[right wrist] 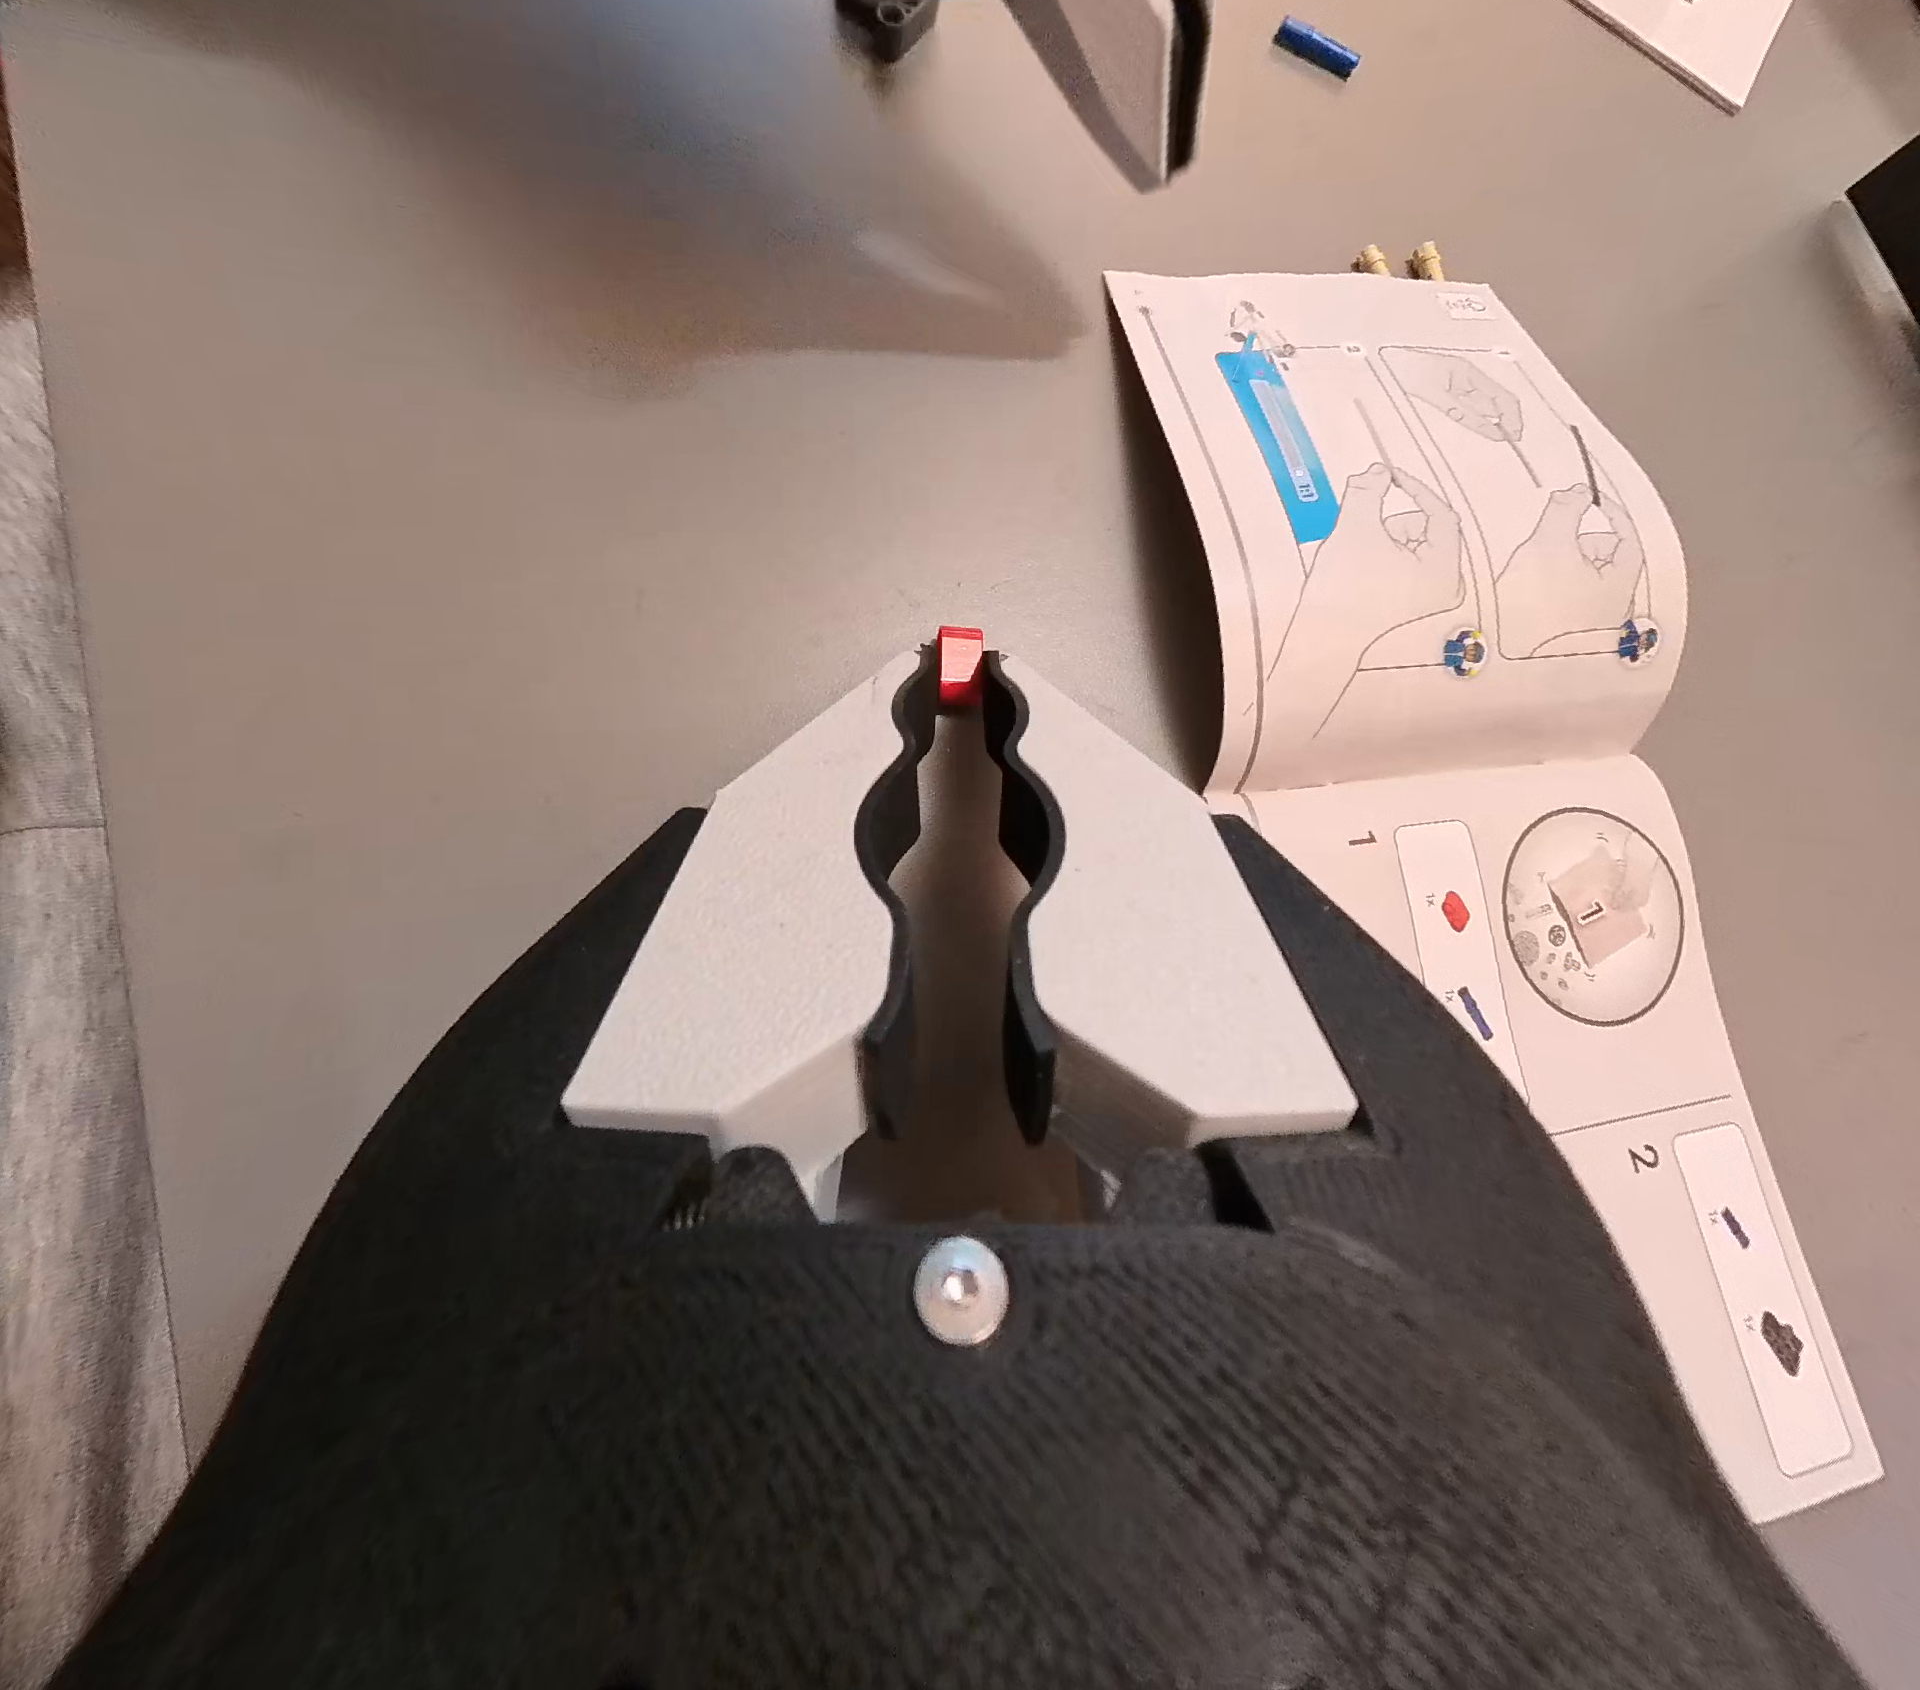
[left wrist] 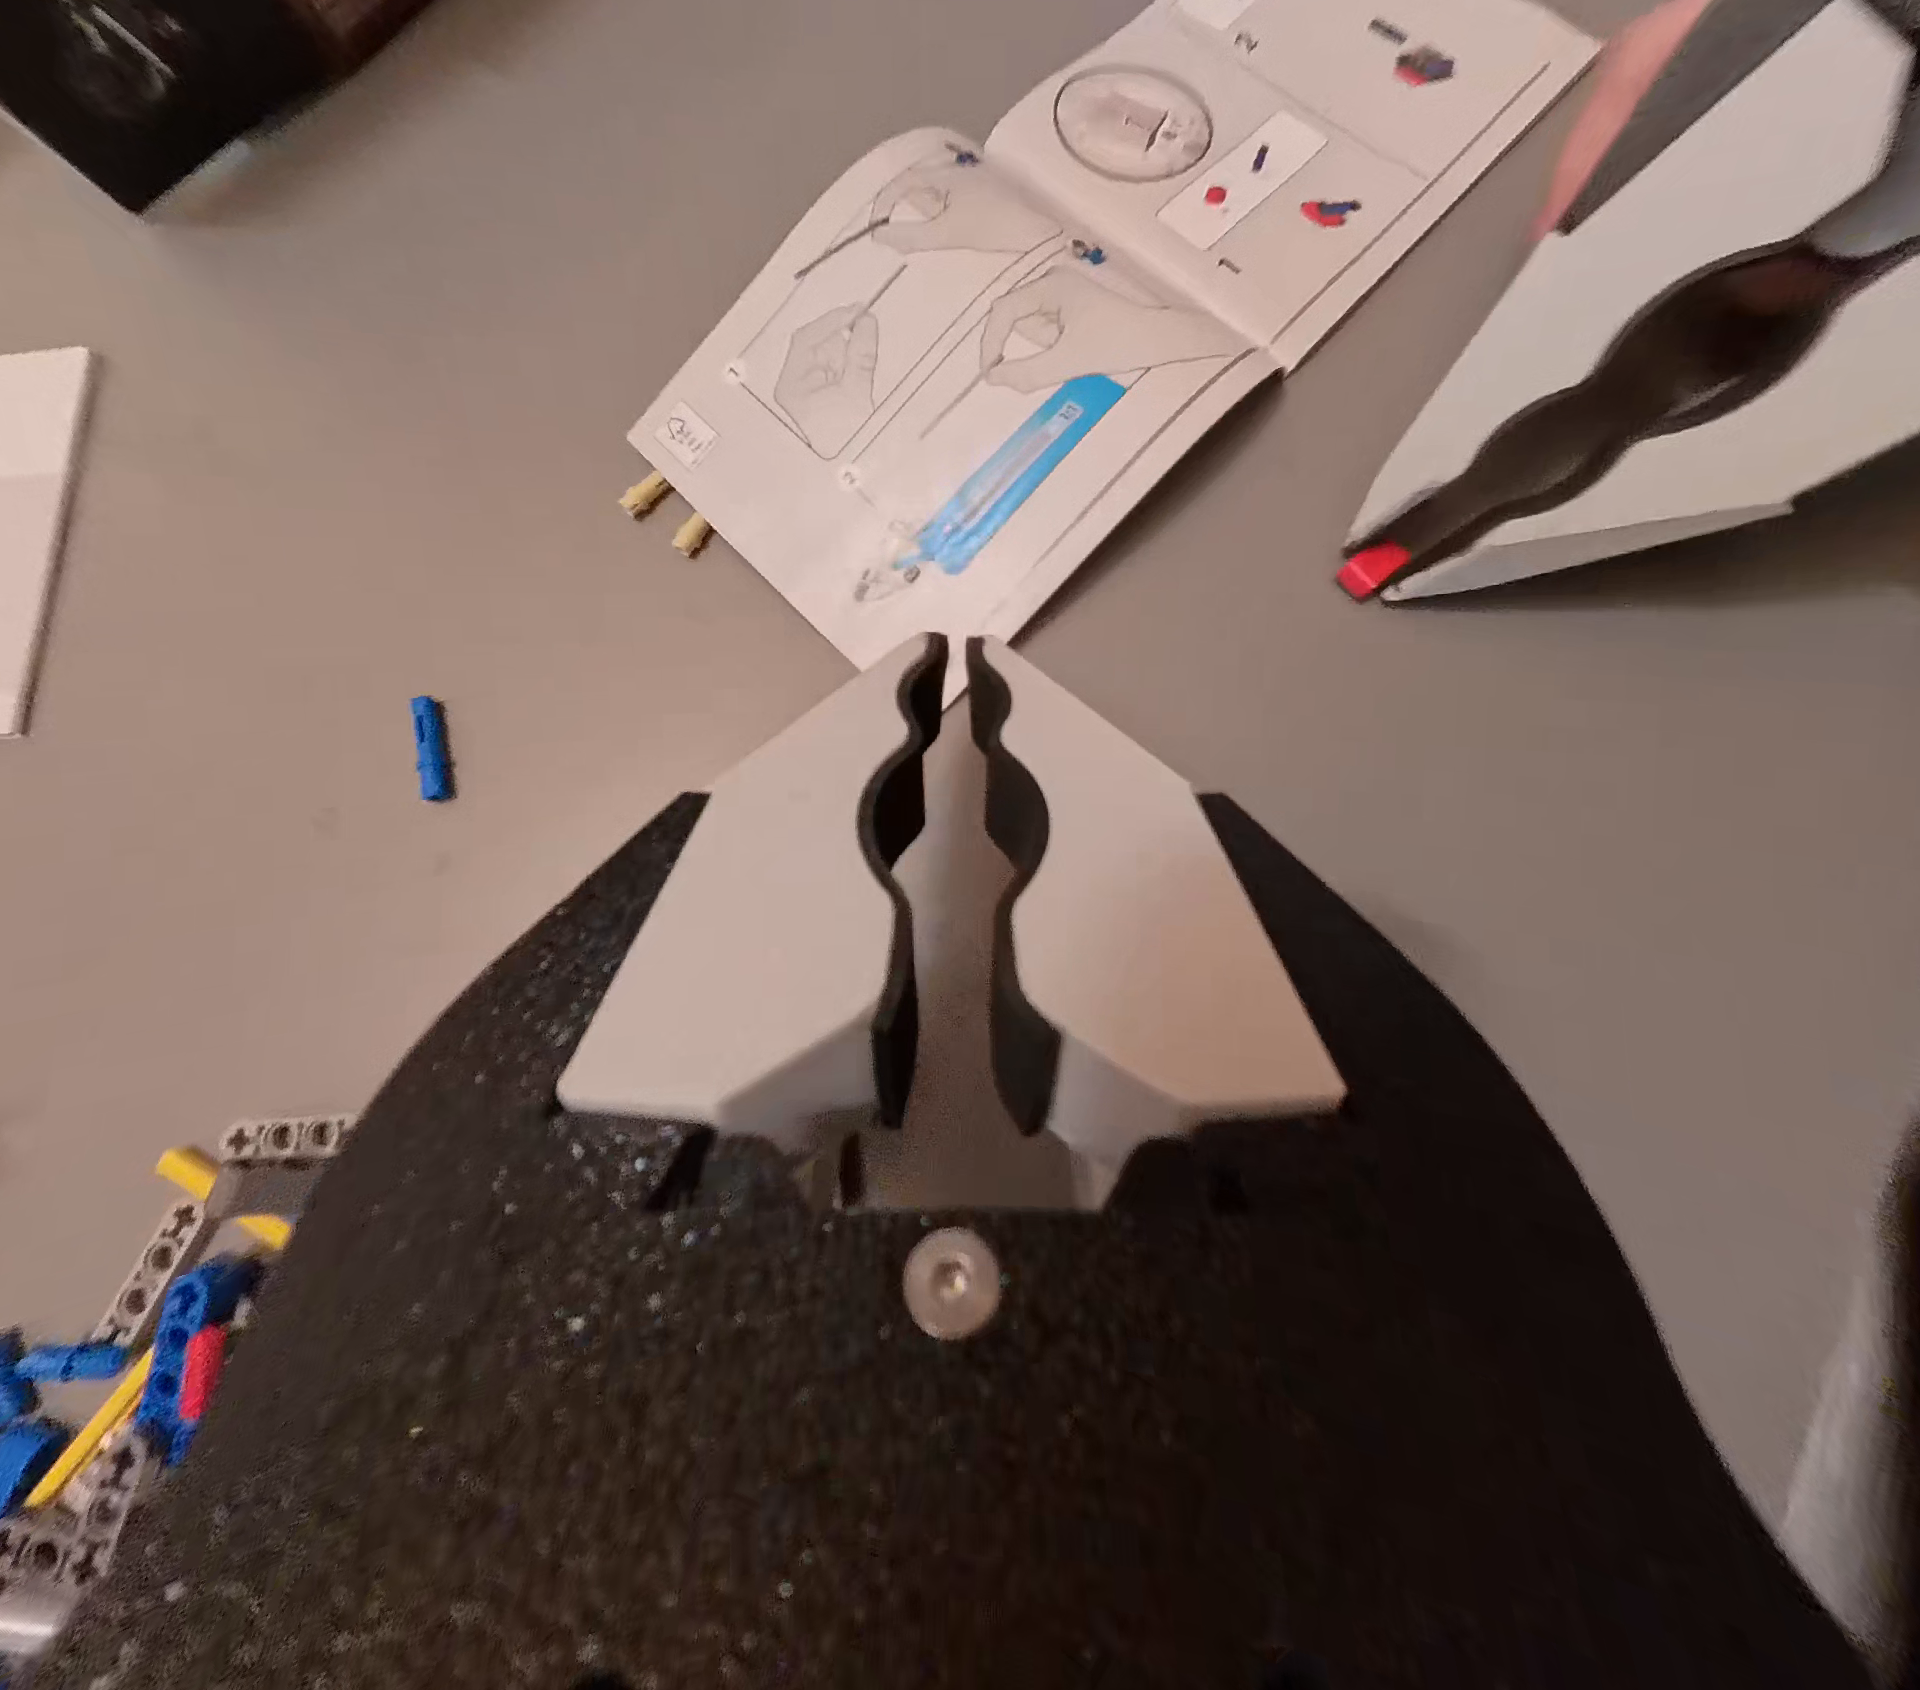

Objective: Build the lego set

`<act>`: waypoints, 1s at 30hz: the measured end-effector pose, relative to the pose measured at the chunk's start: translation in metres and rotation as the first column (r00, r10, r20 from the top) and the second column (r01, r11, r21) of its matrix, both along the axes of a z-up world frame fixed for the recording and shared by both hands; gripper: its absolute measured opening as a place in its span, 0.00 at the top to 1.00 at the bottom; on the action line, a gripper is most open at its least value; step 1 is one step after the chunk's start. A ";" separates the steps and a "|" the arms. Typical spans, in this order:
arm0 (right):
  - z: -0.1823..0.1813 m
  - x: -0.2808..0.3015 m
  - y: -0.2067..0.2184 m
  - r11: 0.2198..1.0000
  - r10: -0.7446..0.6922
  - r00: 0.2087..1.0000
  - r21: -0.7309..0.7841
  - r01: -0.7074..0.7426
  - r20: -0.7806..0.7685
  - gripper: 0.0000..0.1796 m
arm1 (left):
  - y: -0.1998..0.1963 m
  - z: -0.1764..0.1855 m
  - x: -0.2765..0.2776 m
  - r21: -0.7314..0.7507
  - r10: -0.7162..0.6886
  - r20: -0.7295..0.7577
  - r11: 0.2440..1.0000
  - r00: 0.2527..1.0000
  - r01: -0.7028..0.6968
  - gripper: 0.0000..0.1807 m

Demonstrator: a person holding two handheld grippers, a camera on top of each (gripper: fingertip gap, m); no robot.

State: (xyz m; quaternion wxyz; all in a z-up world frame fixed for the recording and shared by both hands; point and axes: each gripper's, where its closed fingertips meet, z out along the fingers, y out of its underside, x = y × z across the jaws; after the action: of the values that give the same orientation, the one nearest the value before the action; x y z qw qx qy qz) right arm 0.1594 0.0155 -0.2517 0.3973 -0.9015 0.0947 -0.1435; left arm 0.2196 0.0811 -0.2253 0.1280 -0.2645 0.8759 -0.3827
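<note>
Right gripper pinches the red piece at its tips; left gripper, nearly closed and empty, should grab the blue pin squarely.

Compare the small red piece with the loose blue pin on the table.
The red piece is short and blocky; the blue pin is a longer, slim cylinder. The red piece is pinched between the tips of the right gripper; the blue pin lies free on the grey table, untouched. Both are small plastic lego parts.
</note>
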 end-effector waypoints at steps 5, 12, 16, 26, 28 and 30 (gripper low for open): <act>0.000 0.000 0.000 1.000 0.000 1.000 0.002 0.000 -0.007 0.96 | 0.001 -0.025 0.002 0.095 0.008 -0.045 0.995 0.999 -0.003 1.00; 0.000 0.000 0.000 1.000 0.001 0.999 0.012 0.000 -0.044 0.96 | 0.001 -0.029 0.000 0.104 0.004 -0.055 0.995 0.999 0.002 1.00; 0.000 0.000 0.000 1.000 0.001 0.999 0.011 0.000 -0.041 0.97 | -0.014 -0.011 0.007 -0.004 0.002 -0.034 1.000 0.999 -0.003 1.00; 0.000 0.000 0.000 1.000 0.001 0.999 0.013 0.000 -0.049 0.97 | -0.017 -0.031 0.014 0.076 0.033 -0.049 0.997 0.998 -0.029 1.00; 0.000 0.000 0.000 1.000 0.001 0.999 0.014 0.000 -0.054 0.97 | -0.015 -0.031 0.012 0.073 0.037 -0.058 0.997 0.998 -0.033 1.00; 0.000 0.000 0.000 1.000 0.001 0.999 0.014 0.000 -0.055 0.96 | -0.012 -0.031 0.011 0.070 0.039 -0.065 0.997 0.997 -0.035 1.00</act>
State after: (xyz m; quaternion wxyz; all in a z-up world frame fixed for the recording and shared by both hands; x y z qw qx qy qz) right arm 0.1594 0.0157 -0.2521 0.4011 -0.9022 0.1062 -0.1179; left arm 0.2308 0.0686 -0.2566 0.1151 -0.2887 0.8873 -0.3407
